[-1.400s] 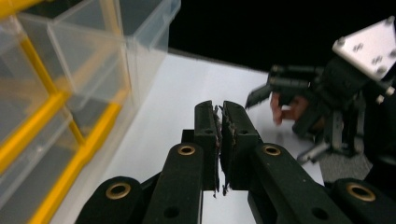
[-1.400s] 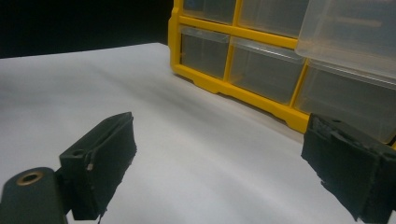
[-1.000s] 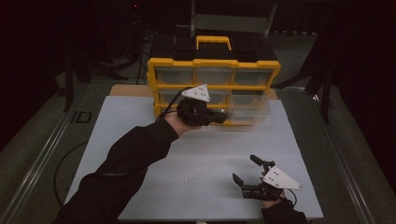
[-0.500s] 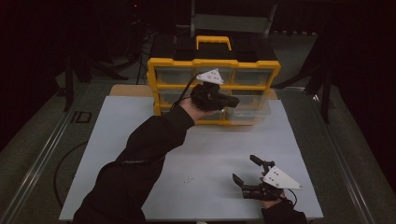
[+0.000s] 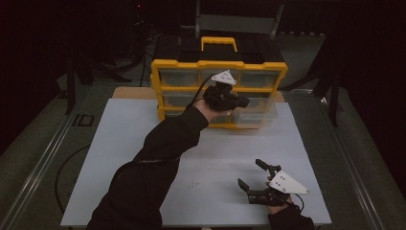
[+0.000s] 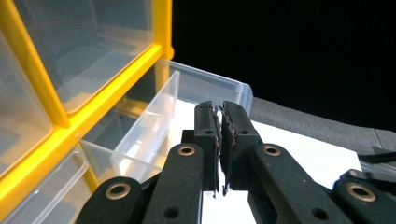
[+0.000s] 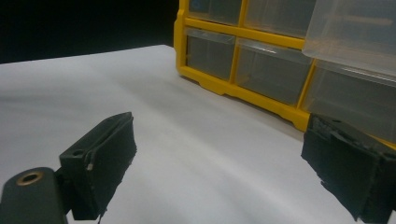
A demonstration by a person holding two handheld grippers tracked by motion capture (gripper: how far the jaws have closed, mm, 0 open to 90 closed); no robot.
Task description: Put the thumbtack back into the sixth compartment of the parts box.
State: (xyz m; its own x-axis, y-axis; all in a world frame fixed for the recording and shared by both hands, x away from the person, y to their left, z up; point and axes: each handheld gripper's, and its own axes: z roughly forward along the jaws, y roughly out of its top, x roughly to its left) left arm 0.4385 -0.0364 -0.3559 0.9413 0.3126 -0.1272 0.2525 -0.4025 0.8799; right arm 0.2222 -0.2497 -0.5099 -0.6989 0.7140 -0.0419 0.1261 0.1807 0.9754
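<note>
A yellow organizer (image 5: 220, 64) with clear plastic drawers and a black top stands at the back of the white table (image 5: 124, 143). One clear drawer (image 5: 256, 115) on its right side is pulled out; it looks empty in the left gripper view (image 6: 149, 116). My left gripper (image 5: 242, 102) hovers at the organizer's front, just above that drawer. Its jaws (image 6: 220, 112) are shut, with nothing visible between them. My right gripper (image 5: 250, 173) rests near the table's front right, open and empty (image 7: 219, 154), facing the organizer (image 7: 261, 98).
Small pale bits (image 5: 194, 183) lie on the table in front of the centre. A yellow carry handle (image 5: 219, 42) tops the organizer. Dark floor and stands surround the table; a cable (image 5: 62, 167) loops at the left.
My left hand has moved rightward along the organizer's front, from its middle toward the pulled-out drawer. The right gripper has stayed where it was.
</note>
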